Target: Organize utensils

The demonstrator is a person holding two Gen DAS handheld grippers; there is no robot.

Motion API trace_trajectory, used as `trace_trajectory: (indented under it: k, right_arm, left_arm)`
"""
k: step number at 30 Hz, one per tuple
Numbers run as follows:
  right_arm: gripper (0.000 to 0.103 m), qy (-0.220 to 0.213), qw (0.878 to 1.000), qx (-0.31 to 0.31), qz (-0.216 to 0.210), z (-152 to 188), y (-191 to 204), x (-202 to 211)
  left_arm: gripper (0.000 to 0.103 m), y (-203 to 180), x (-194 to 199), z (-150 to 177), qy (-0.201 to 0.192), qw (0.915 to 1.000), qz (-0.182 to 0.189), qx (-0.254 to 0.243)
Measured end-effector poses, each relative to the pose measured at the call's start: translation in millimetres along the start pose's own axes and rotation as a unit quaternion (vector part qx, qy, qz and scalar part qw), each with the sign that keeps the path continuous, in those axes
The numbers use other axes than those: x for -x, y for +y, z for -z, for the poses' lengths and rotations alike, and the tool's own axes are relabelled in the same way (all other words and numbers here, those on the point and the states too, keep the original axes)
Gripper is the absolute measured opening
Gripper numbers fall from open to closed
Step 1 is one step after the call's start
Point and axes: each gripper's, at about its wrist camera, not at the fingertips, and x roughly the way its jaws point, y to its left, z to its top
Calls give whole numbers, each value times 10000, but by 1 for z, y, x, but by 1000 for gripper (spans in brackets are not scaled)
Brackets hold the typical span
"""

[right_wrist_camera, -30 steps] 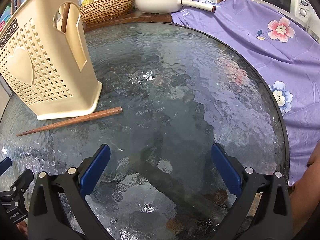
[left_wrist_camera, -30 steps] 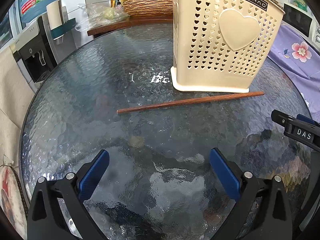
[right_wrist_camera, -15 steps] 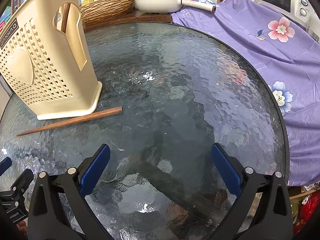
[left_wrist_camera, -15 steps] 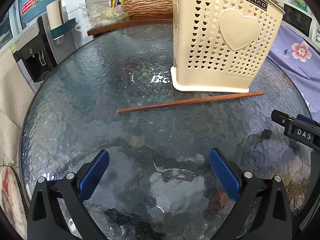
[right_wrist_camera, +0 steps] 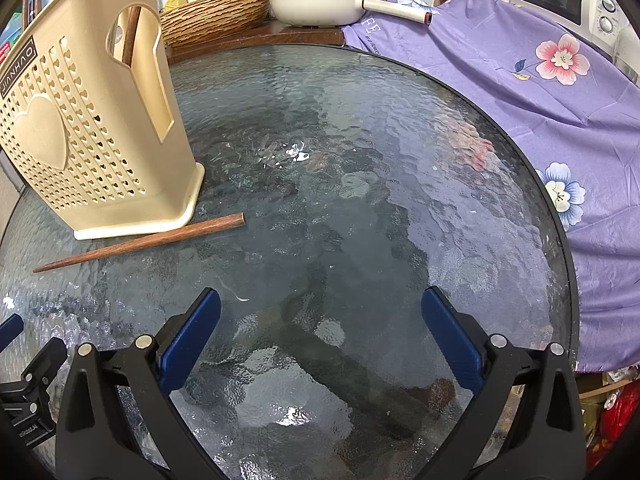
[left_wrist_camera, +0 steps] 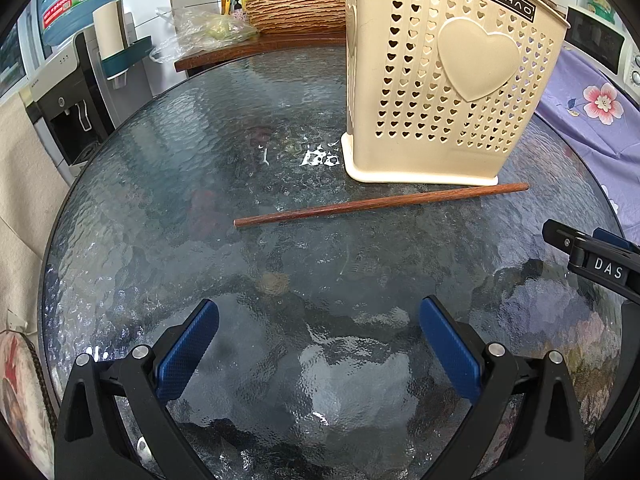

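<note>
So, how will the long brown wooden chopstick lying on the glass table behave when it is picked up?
The long brown wooden chopstick looks stiff and probably light. Being thin and lying flat on the textured glass table, it may slide or roll away from closing fingers. Its tapered end probably offers less grip.

Both cameras sit low over the near part of the round glass table (left_wrist_camera: 132,184), each looking forward and down past its own blue-padded jaws. The left wrist view faces the cream utensil holder (left_wrist_camera: 448,80) from its front left, with the holder near and at upper right of frame. The right wrist view faces the table from the holder's (right_wrist_camera: 88,136) right, so the holder stands at upper left. Both views share the holder, the wooden chopstick (left_wrist_camera: 380,204) lying just before its base (right_wrist_camera: 140,242), the woven basket (left_wrist_camera: 296,12) behind it, and the purple floral cloth (right_wrist_camera: 540,92) beyond.
</note>
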Motion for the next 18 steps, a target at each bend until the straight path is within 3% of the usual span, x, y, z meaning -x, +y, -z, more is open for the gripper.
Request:
trace_trajectory:
  k: [18]
  right_arm:
    - [99,-1,10000,-1,5,0,0,0]
  left_arm:
    - [98,1,2,0,-4,10000,54,-54]
